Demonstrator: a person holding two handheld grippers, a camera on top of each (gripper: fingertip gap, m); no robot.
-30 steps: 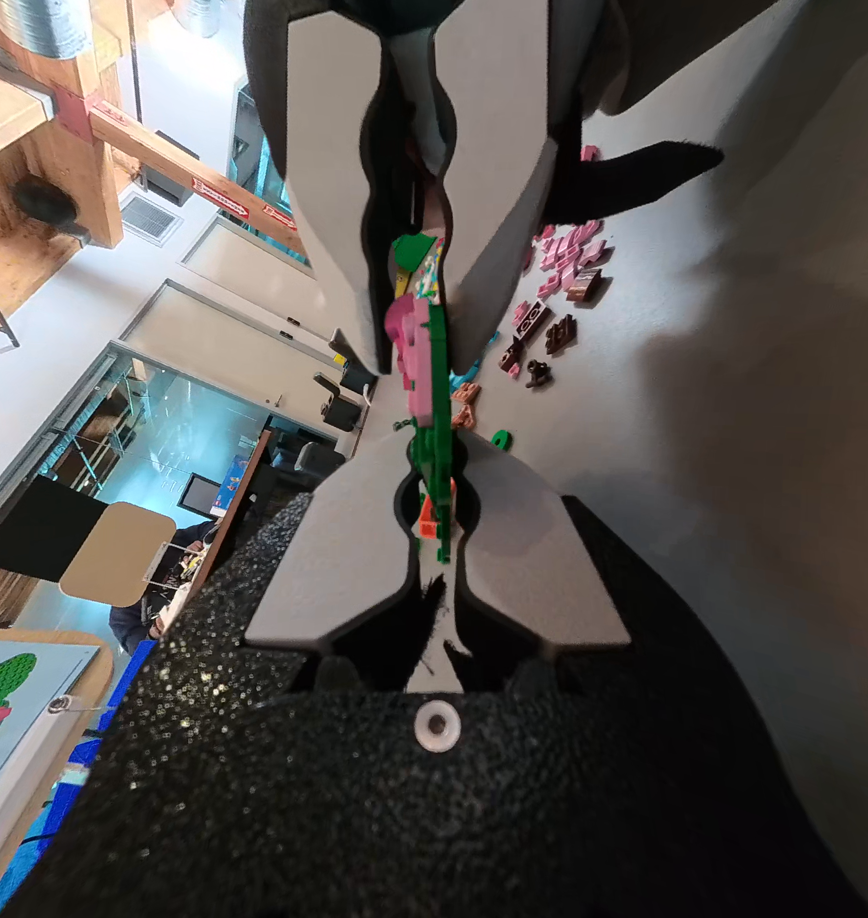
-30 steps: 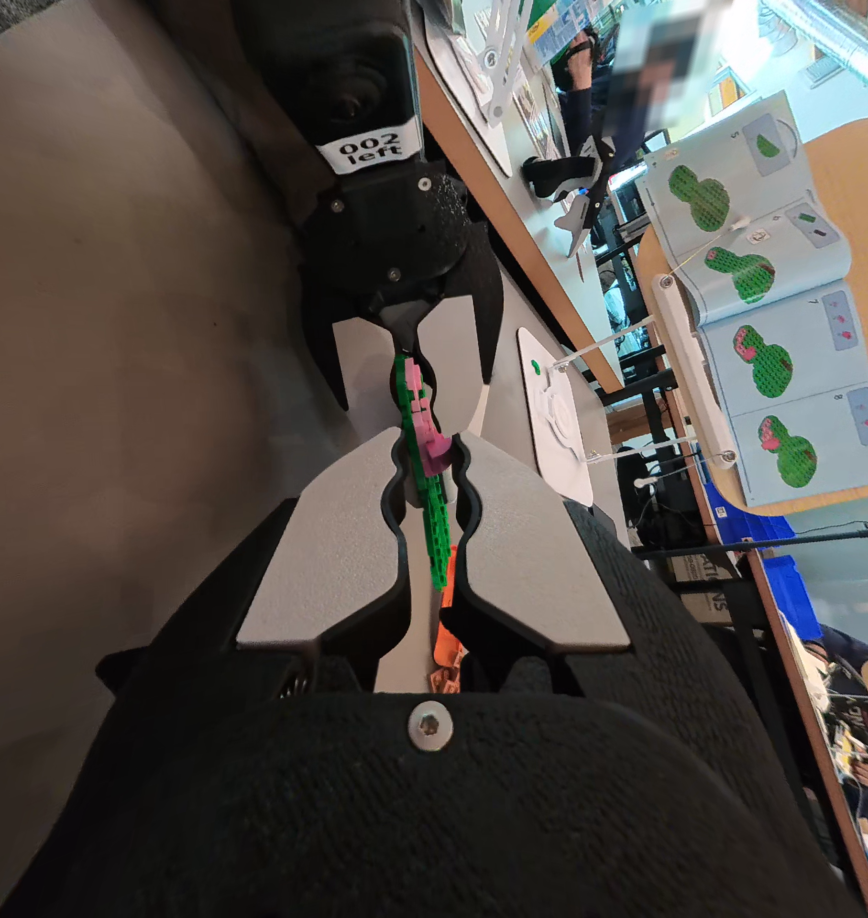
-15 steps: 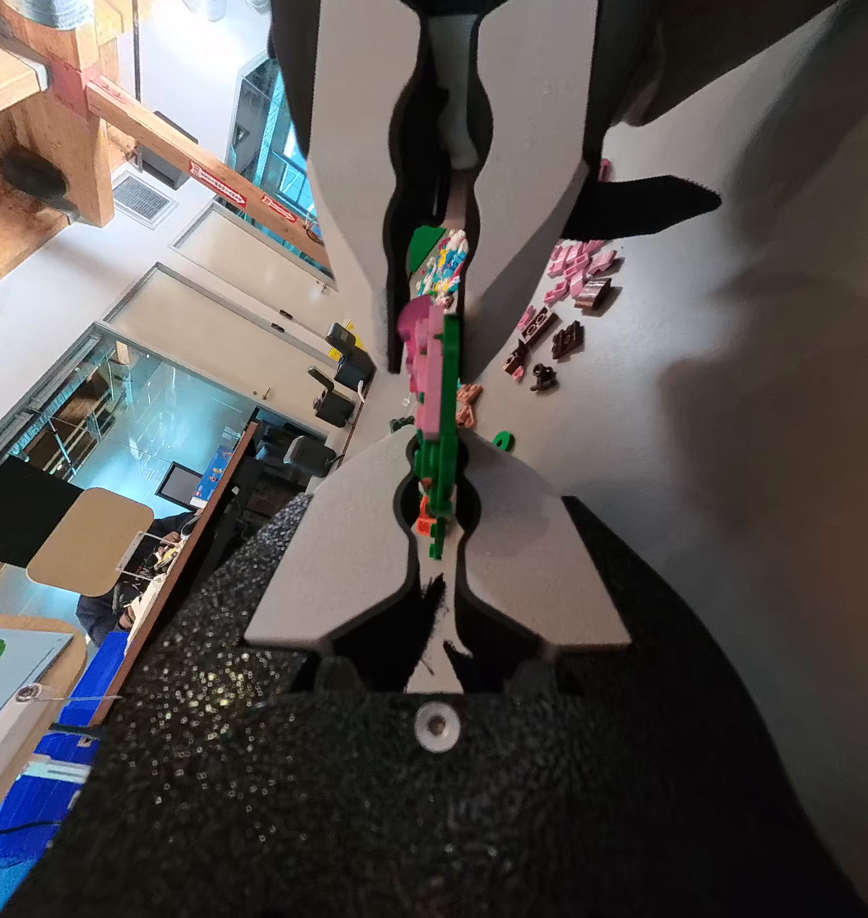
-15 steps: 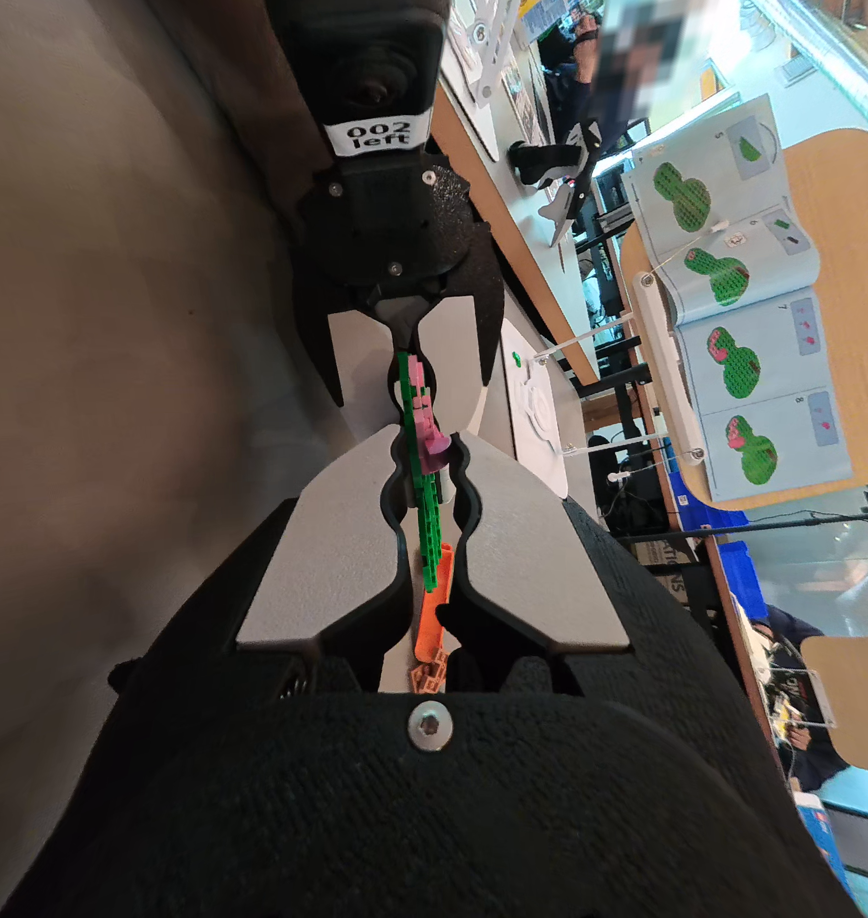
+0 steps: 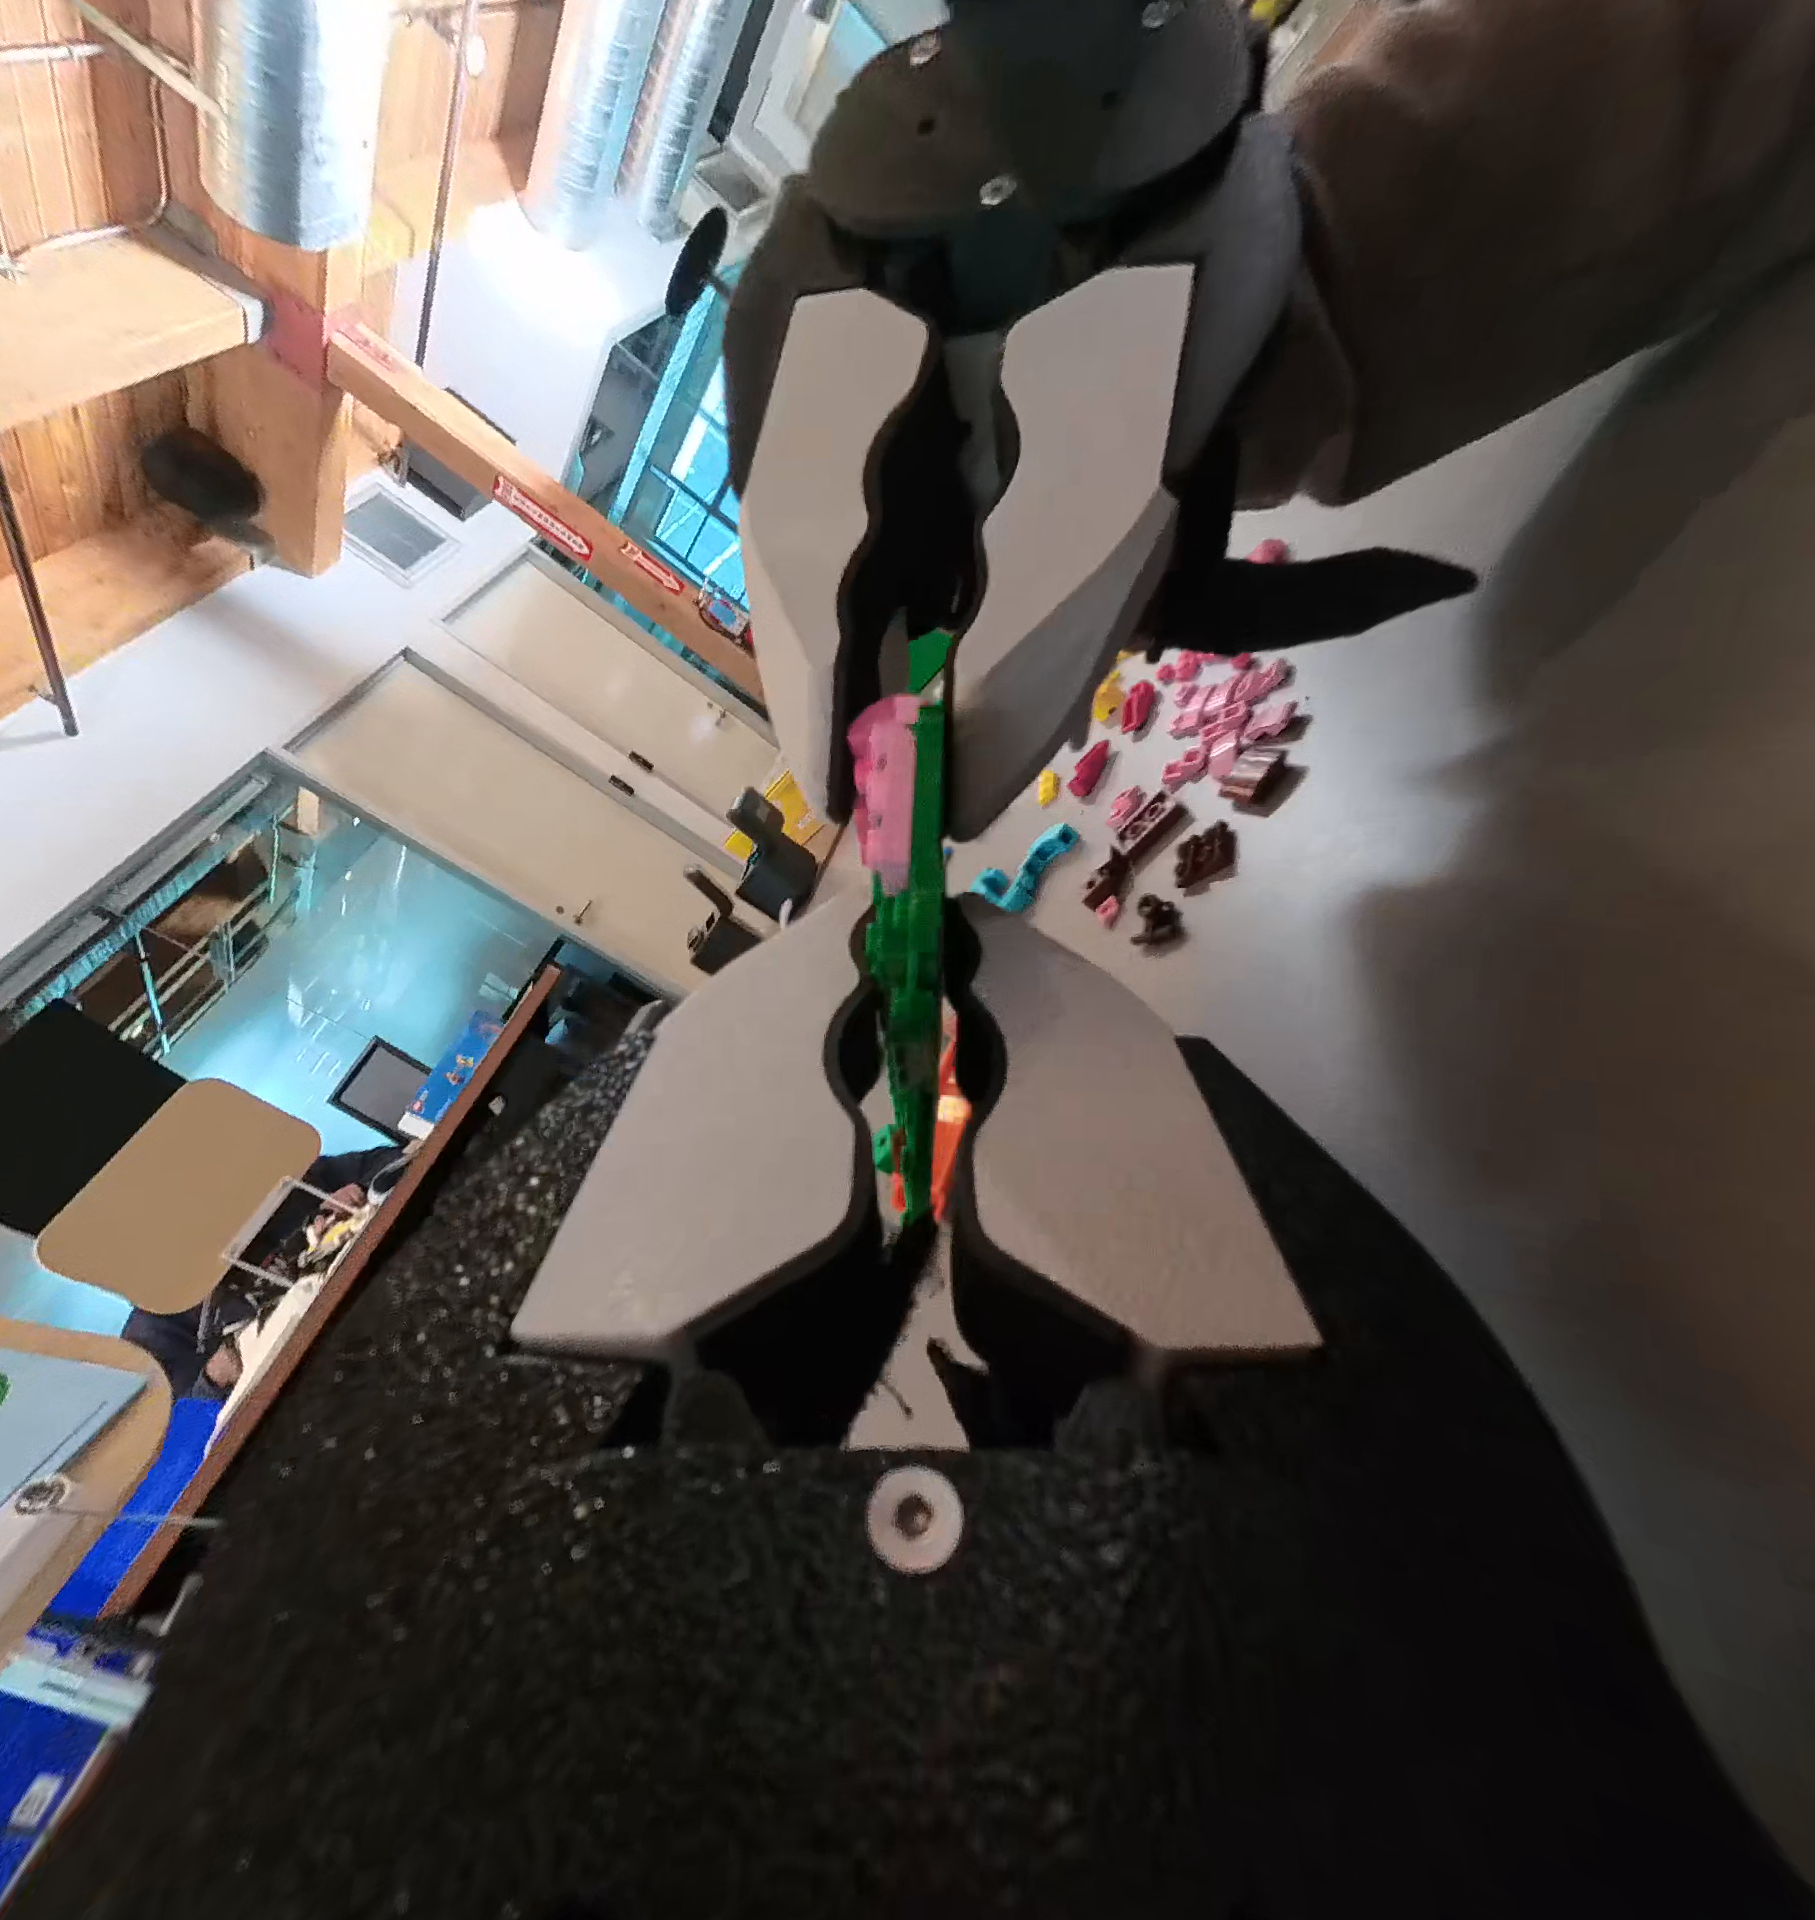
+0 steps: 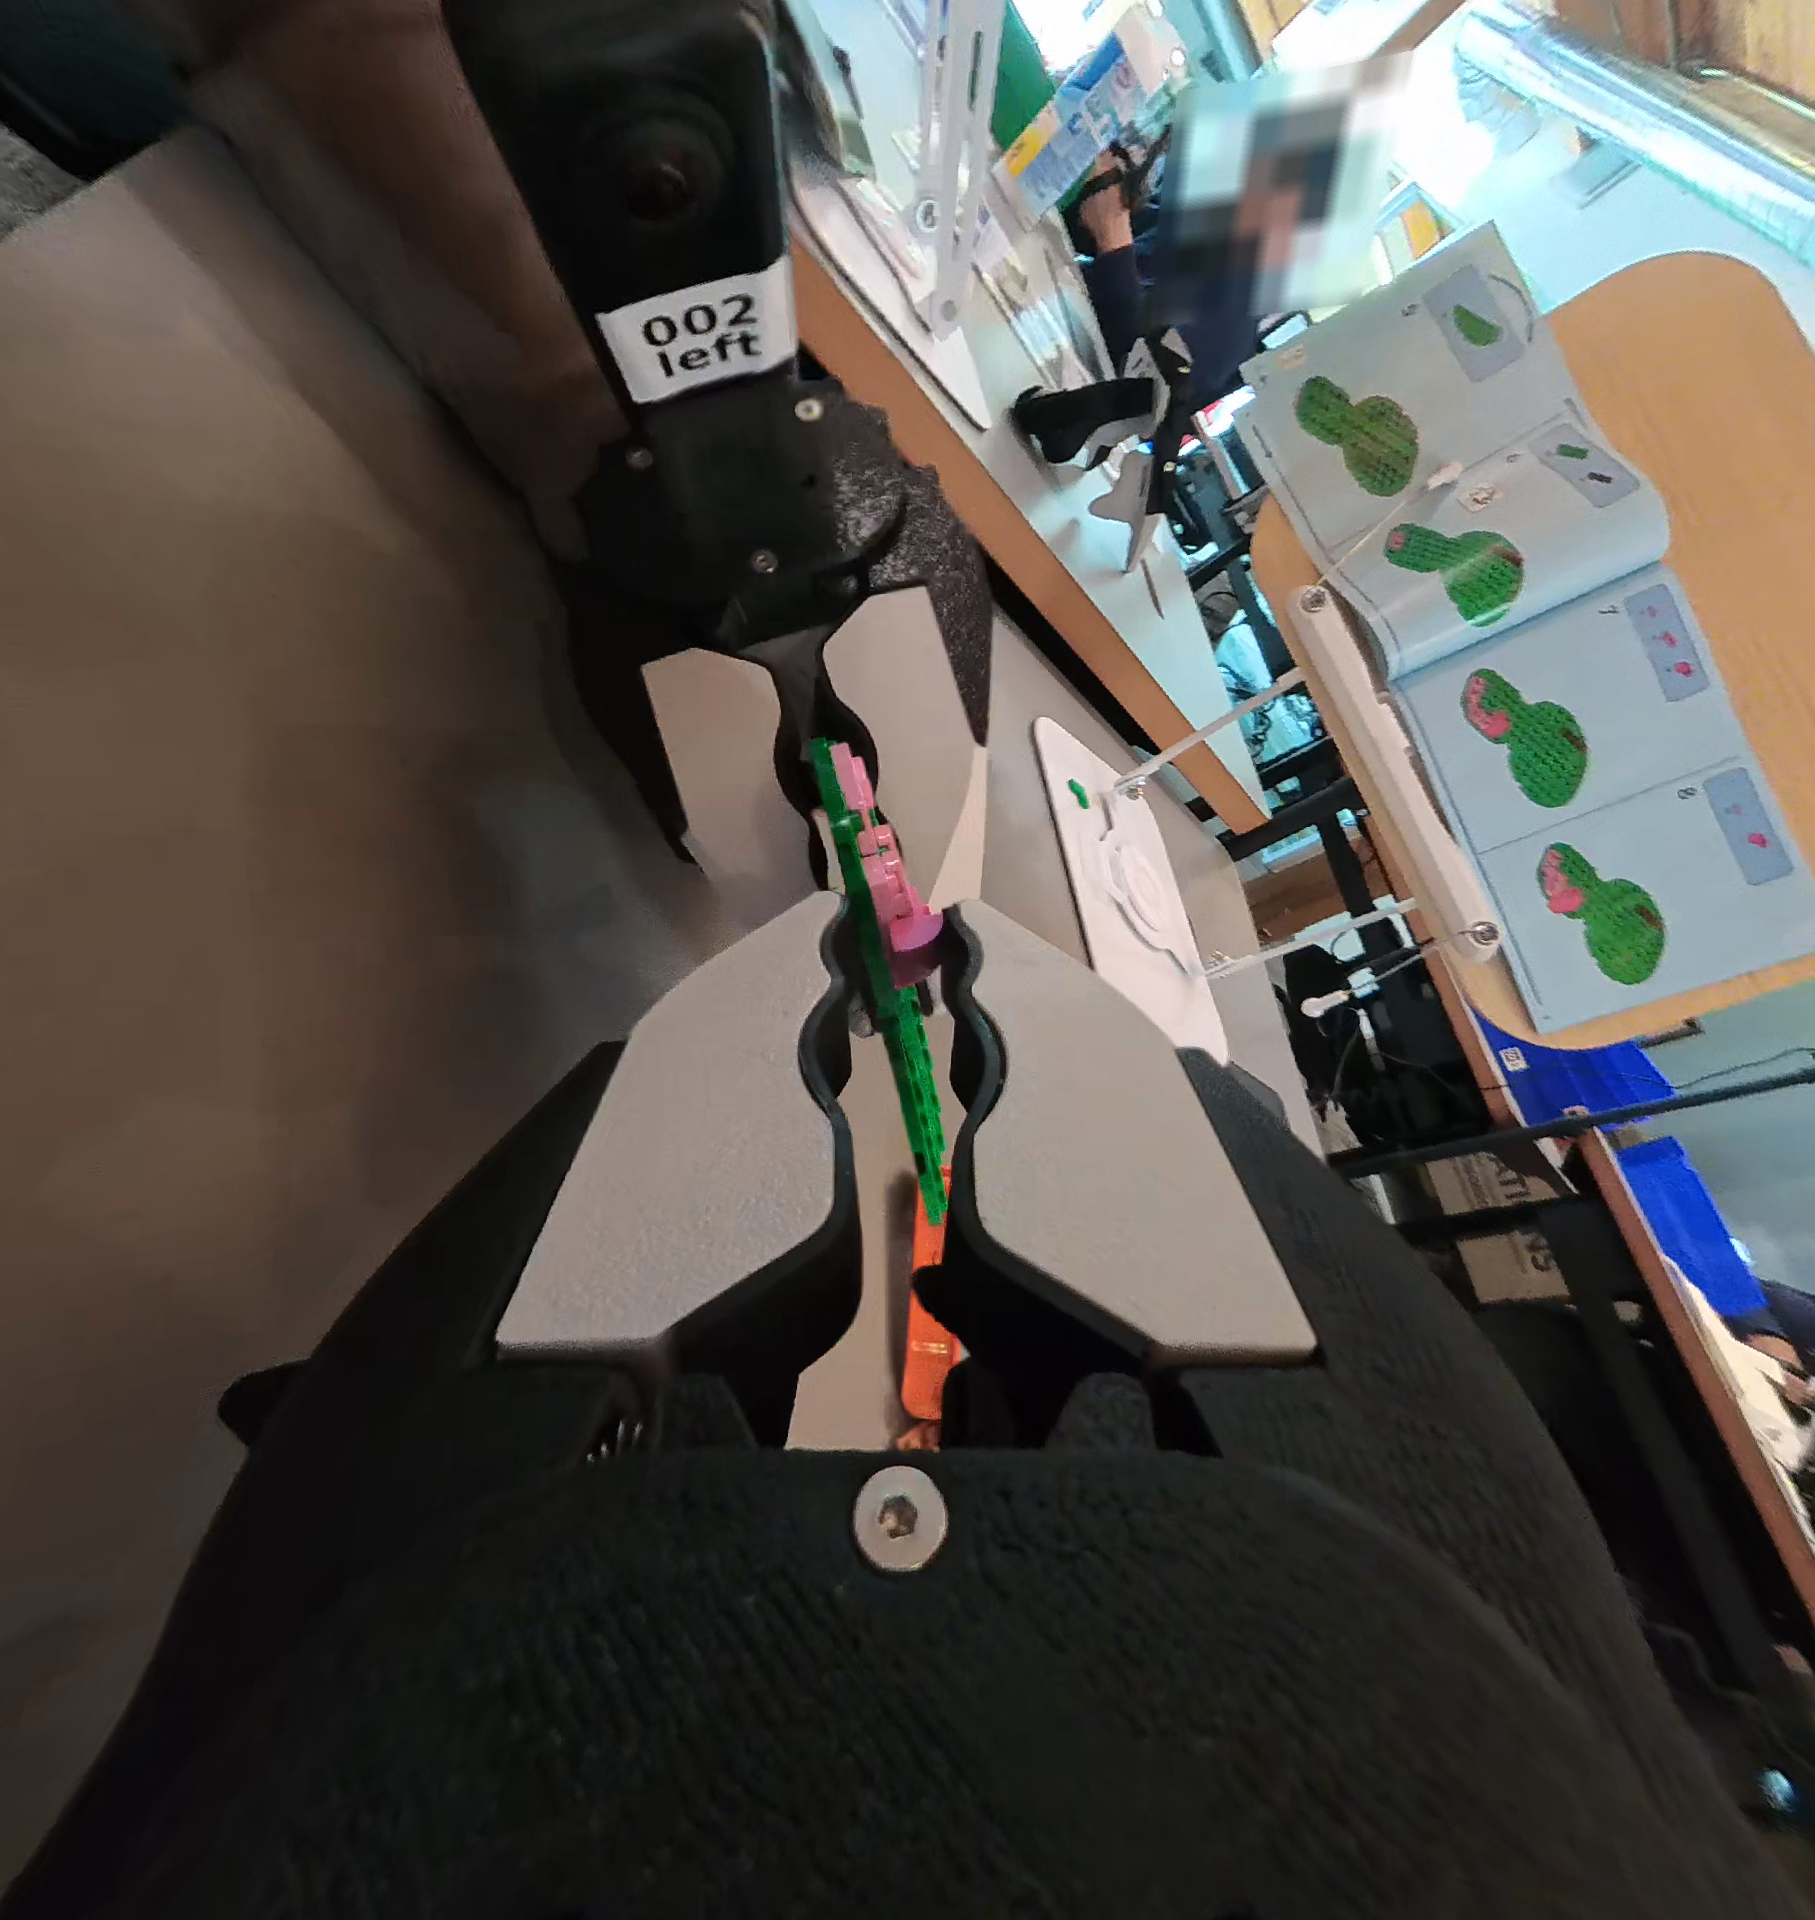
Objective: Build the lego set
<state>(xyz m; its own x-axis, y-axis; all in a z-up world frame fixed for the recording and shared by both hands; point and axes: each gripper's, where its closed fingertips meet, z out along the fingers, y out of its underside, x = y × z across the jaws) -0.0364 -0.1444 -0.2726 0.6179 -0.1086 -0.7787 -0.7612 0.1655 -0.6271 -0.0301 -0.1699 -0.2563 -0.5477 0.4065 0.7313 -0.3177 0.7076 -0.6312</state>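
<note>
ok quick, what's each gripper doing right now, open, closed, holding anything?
Left gripper: closed on the flat green lego plate with pink bricks.
Right gripper: closed on the same green plate, from the opposite end.

The plate (image 5: 918, 977) is bright green, with pale pink bricks (image 5: 882, 790) on one face and an orange piece (image 5: 947, 1122) at its lower edge. Both tongs, left (image 5: 908, 935) and right (image 6: 887, 935), have matte light-grey fingers (image 5: 737, 1132) edged in black, on speckled black bodies. The surface (image 5: 1505, 1039) is plain grey-beige. On it lie loose pieces (image 5: 1183, 769): pink, magenta, dark brown, yellow, and 1 turquoise. The booklet (image 6: 1547, 675) has pale blue pages showing green shapes with pink and brown patches, against a tan board (image 6: 1734, 436).
</note>
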